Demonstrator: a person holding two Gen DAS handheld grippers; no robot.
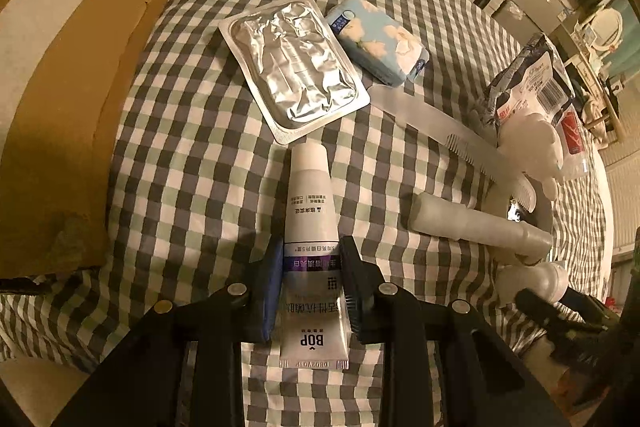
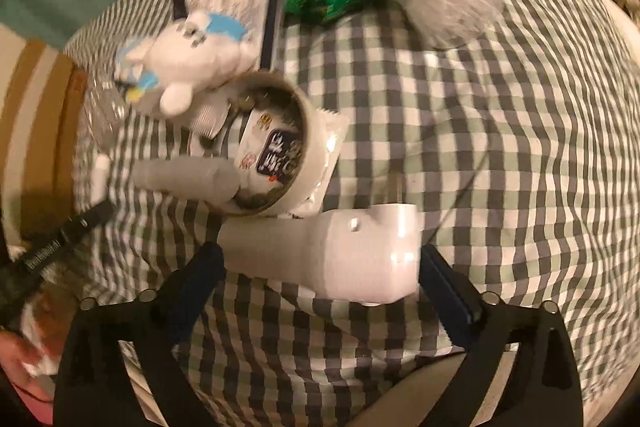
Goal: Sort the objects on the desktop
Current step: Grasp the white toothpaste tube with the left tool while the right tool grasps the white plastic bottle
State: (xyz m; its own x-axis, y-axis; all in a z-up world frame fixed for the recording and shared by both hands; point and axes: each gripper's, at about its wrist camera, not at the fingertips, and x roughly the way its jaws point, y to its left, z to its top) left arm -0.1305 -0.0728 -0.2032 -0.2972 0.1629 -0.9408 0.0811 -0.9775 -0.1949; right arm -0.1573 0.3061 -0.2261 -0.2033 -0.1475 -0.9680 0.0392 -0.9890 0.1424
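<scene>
Counting the checkered table point(image 1: 200, 147), you have one foil pack point(image 1: 294, 67), one tissue packet point(image 1: 378, 39), one comb point(image 1: 452, 135) and one bowl point(image 2: 308, 163). Your left gripper point(image 1: 310, 291) clamps one toothpaste tube point(image 1: 310, 227), pointing far. Your right gripper point(image 2: 320, 267) stands wide around one white plug adapter point(image 2: 340, 251), lying near.

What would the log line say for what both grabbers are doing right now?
left gripper: shut on white BOP toothpaste tube | right gripper: open around white plastic plug adapter | surface: checked tablecloth
</scene>
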